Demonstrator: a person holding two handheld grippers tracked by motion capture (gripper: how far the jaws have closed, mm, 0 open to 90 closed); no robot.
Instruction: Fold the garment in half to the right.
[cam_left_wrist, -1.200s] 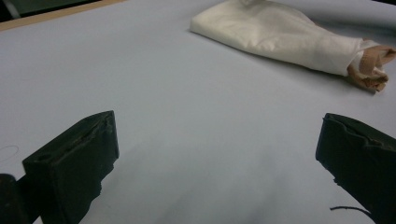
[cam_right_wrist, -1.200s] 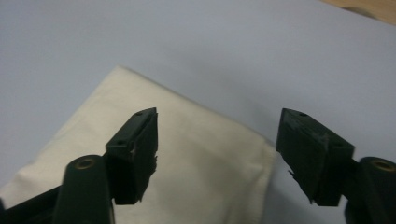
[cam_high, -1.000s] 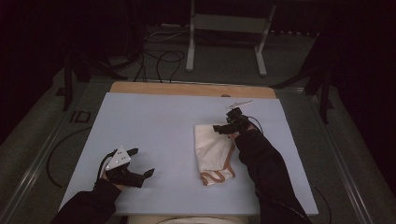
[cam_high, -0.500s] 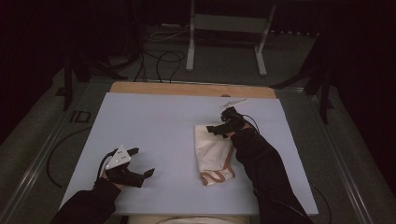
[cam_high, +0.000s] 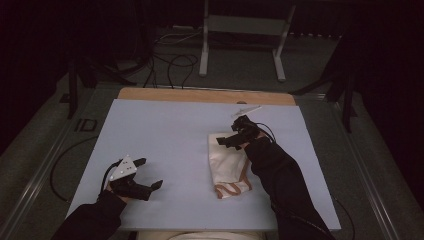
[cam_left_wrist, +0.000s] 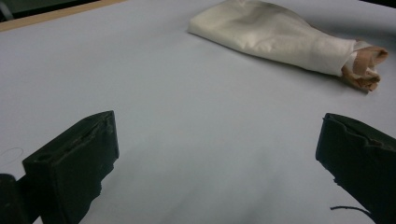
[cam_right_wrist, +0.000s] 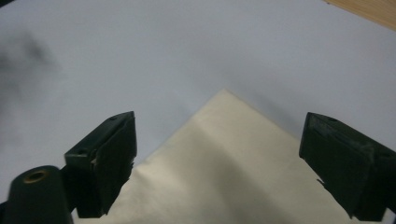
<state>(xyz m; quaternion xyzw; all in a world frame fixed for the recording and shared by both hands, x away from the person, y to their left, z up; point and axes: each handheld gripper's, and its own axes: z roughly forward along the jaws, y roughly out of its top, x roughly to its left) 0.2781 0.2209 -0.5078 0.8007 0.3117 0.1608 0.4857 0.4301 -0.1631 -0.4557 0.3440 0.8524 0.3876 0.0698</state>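
**Folded cloth let go, right claw hanging over its far corner**

A dark room, cables on the floor beyond, and a pale grey sheet (cam_high: 165, 150) covering the table. On it lies the folded cream cloth (cam_high: 227, 162), its tan-patterned end towards the person. The right gripper (cam_high: 239, 134) hangs over the cloth's far corner; its jaws have just been opening and stand wide, with nothing pinched, the corner lying flat beneath and between them. The left gripper (cam_high: 148, 174) rests well off to the side, jaws spread and empty, with the cloth far ahead of it.

To my eye the release is the step in hand: lift straight off so the pads don't drag the fold open. There is bare sheet on every side of the claw, and the wooden table edge (cam_high: 200, 95) lies just beyond.
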